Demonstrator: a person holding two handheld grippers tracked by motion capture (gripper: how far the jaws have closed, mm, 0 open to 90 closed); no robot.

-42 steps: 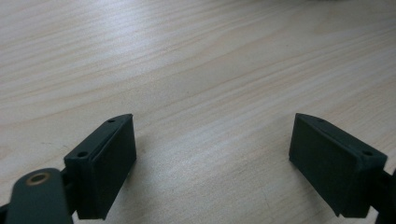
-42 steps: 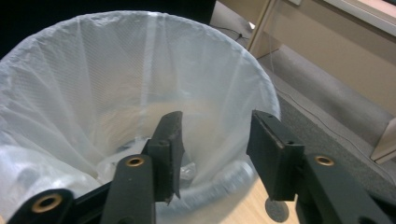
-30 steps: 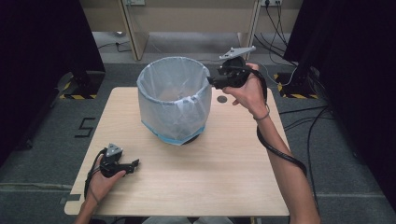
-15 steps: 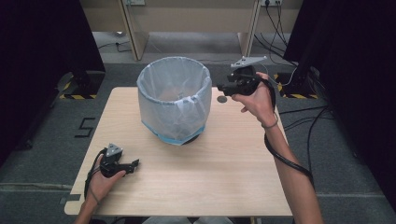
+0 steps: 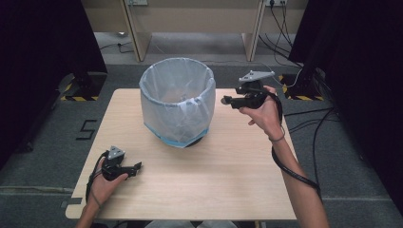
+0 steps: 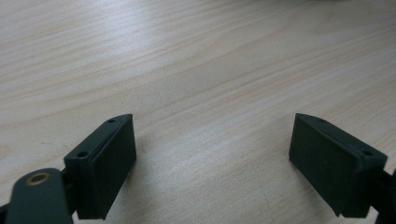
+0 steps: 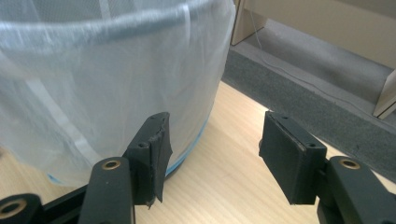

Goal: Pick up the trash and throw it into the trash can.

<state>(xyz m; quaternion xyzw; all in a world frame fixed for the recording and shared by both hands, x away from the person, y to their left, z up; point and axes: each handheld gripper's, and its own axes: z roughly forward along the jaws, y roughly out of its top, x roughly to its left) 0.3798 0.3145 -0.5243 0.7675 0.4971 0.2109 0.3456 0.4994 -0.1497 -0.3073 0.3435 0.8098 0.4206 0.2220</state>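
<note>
- We see a bin (image 5: 177, 102) lined with a pale translucent bag standing upright on the far middle of the wooden counter (image 5: 228, 175), the bag folded over its rim and draped down its outer wall.
- Our right hand-held gripper (image 5: 227, 100) hangs just beside the bin's right side, apart from it, pointing toward its wall.
- In the right gripper view the bag-covered wall (image 7: 93, 84) stands close ahead; the jaws stand well apart with nothing between them, and they have just been opening wider.
- Our left hand-held gripper (image 5: 138, 166) rests low at the near left corner of the counter, well apart from the bin.
- In the left gripper view its jaws stand wide over bare wood (image 6: 210, 70), holding nothing.
</note>
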